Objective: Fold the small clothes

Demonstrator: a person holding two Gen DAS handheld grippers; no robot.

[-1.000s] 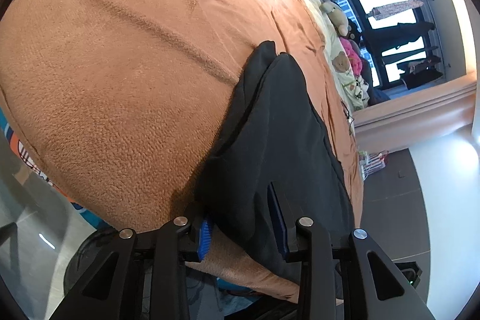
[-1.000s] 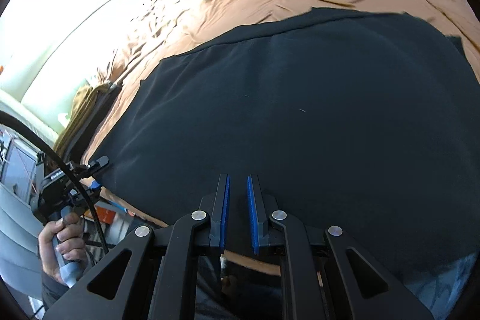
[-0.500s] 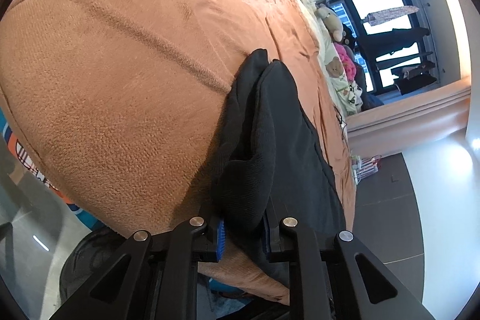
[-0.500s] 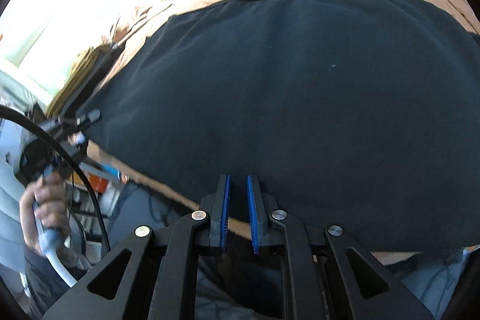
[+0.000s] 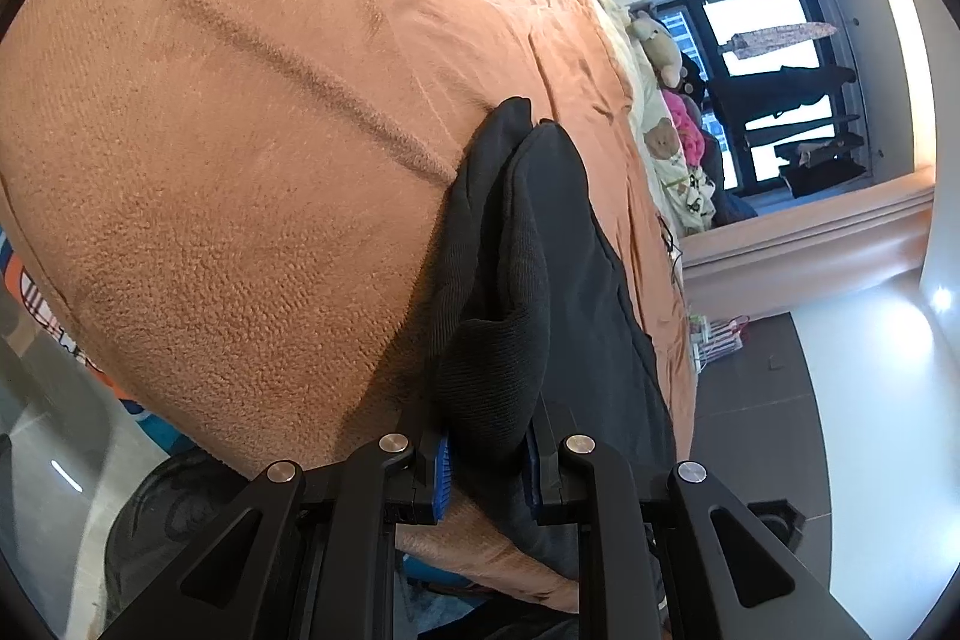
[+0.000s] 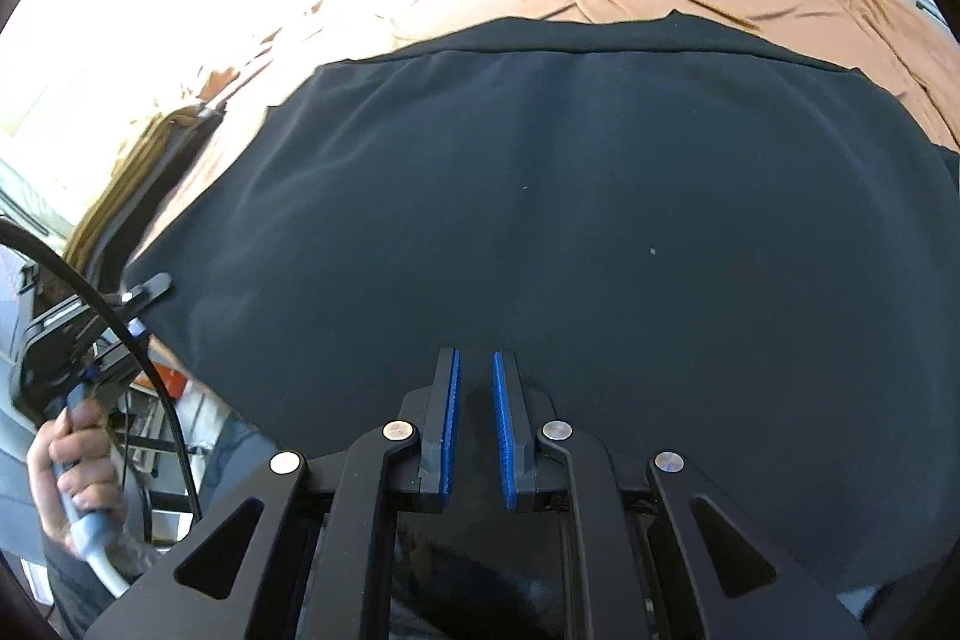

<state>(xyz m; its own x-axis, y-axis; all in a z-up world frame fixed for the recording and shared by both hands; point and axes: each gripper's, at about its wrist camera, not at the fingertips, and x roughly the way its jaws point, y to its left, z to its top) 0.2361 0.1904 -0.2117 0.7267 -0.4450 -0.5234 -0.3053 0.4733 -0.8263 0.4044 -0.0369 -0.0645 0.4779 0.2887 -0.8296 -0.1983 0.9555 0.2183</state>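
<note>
1. Left gripper (image 5: 485,451): clamped on a bunched corner of the black garment (image 5: 558,280), cloth pinched between the blue pads. From there the garment runs forward and to the right over the brown blanket (image 5: 240,160) of the bed.
2. Risk on the left: your bite looks thick but shallow. Pull hard and I judge the ribbed fold could slip out, or drag the blanket along with it.
3. Right gripper (image 6: 475,415): jaws nearly together, only a narrow gap, nothing visibly held. It sits over the near edge of the black garment (image 6: 570,220), which spreads flat ahead and to both sides.
4. Risk on the right: with nothing pinned here, lifting the left alone would likely skew the fold.
5. Your left hand (image 6: 78,466) and its cable (image 6: 144,358) hang by the garment's left corner; snagging seems possible.
</note>
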